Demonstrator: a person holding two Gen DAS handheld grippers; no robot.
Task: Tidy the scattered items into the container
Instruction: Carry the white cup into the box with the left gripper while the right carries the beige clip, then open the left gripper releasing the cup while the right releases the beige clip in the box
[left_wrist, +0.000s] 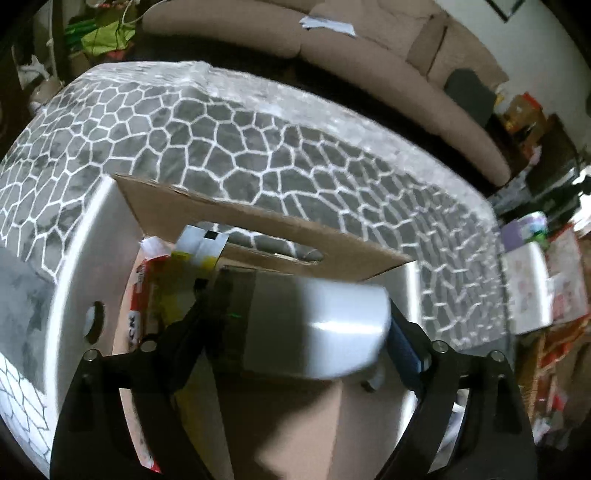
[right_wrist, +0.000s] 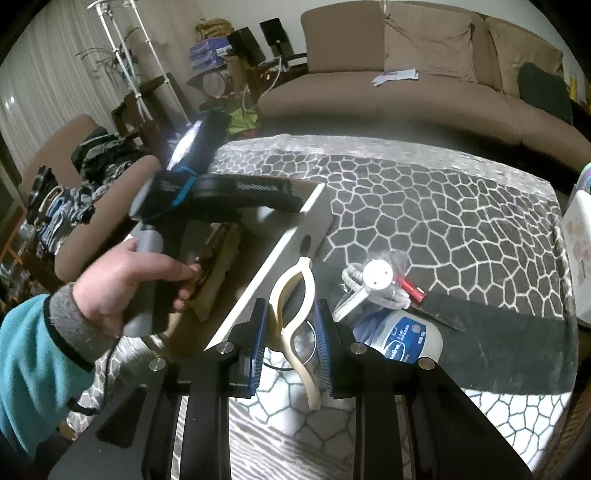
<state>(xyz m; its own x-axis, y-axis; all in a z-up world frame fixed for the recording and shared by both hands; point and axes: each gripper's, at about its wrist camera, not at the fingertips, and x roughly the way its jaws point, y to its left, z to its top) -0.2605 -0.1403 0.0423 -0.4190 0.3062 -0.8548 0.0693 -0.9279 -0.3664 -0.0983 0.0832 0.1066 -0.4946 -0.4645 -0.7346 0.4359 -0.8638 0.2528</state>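
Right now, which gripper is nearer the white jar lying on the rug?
Right. The right gripper hovers just beside the white jar; the left gripper is over the box.

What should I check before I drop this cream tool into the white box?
1. Right gripper holds the cream tool: ok, both pads are closed on it.
2. Tool is close to the white box: ok, it sits just beside the wall.
3. Box opening is free: not ok, the left hand and its gripper are above it.
4. Left gripper has let go of the white cylinder: cannot tell, it is blurred between the fingers.
5. Table is tidied: not ok, the jar and white cable are still out.
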